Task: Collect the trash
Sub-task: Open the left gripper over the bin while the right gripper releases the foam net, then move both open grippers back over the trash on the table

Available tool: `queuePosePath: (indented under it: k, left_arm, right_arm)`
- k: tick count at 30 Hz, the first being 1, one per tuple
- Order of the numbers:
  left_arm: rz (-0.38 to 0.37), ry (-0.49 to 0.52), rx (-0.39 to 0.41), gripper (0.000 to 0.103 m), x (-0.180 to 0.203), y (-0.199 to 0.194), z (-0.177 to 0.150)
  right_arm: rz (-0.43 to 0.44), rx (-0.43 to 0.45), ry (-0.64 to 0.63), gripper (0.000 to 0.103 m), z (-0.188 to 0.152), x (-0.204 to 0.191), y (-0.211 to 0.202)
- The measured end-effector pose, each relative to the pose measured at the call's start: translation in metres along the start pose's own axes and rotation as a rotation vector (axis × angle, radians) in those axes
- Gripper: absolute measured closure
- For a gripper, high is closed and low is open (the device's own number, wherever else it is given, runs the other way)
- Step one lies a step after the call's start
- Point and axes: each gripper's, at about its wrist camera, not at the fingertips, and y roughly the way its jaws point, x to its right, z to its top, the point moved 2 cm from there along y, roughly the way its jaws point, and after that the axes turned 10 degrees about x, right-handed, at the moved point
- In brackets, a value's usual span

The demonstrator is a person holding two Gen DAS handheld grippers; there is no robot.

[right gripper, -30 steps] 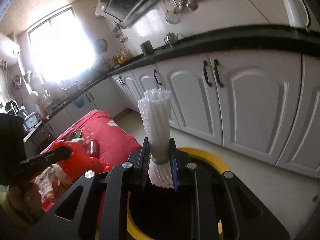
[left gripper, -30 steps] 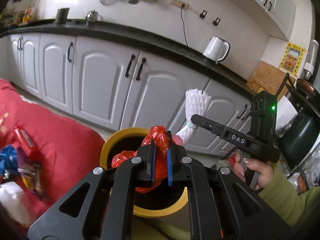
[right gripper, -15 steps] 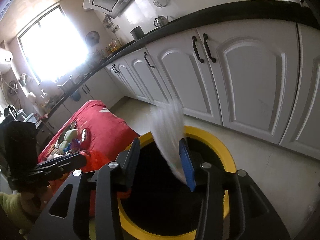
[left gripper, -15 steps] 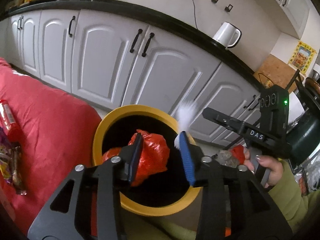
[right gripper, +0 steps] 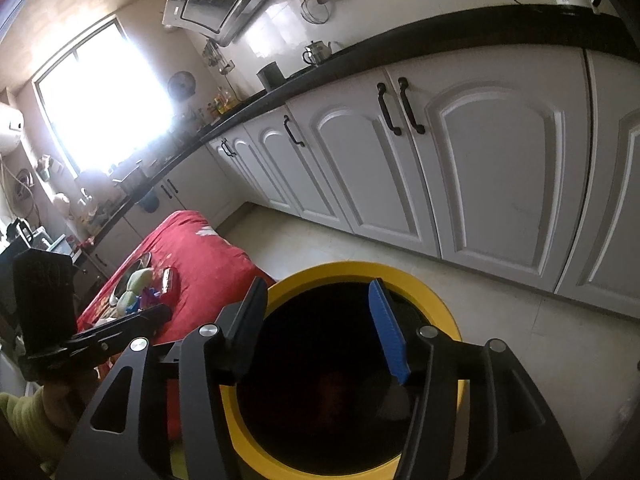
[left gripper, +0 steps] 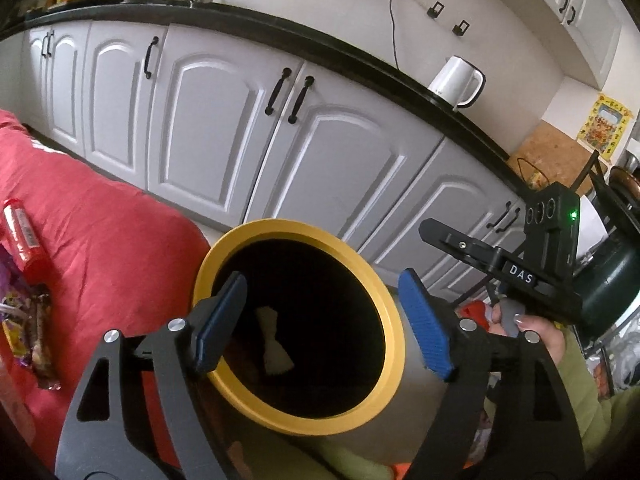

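Observation:
A trash bin with a yellow rim (left gripper: 394, 320) stands on the floor beside the red-covered table; it also shows in the right wrist view (right gripper: 444, 304). My left gripper (left gripper: 320, 320) is open and empty over the bin's mouth. My right gripper (right gripper: 320, 324) is open and empty over the same mouth. The white foam net (left gripper: 274, 354) lies inside the dark bin. The red plastic bag is hidden in the dark interior. The right gripper's body (left gripper: 520, 276) shows at the right of the left wrist view.
Red cloth table (left gripper: 100, 240) at left carries a red wrapper (left gripper: 22, 236) and other snack wrappers (left gripper: 28, 332). More items lie on it in the right wrist view (right gripper: 140, 284). White cabinets (left gripper: 224, 128) and a black counter with a kettle (left gripper: 456, 80) stand behind.
Both grippers opened over the bin. The red bag dropped from the left and the white foam net from the right; both fell into the bin.

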Motion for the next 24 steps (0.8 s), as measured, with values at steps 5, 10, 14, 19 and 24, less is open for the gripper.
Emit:
queuePosePath:
  k: [5,10,14,19,24]
  left_arm:
    - [0.032,-0.002,0.031,0.022,-0.004,-0.011,0.004]
    - [0.103,0.017,0.072,0.012,-0.007,-0.027,0.009]
    - [0.164,0.046,0.108,0.011,-0.009,-0.044,0.012]
    - [0.235,0.083,0.150,0.011,-0.013,-0.065,0.016]
    - [0.275,0.077,0.186,0.011,-0.024,-0.085,0.018]
  right_arm:
    - [0.002,0.007,-0.004,0.051,0.002,-0.003,-0.001]
    - [0.020,0.016,-0.032,0.047,0.005,-0.019,-0.003]
    - [0.038,0.022,-0.080,0.042,0.007,-0.038,-0.006]
    - [0.065,0.035,-0.133,0.035,0.009,-0.064,-0.009]
    - [0.098,0.032,-0.187,0.027,0.004,-0.090,-0.006]
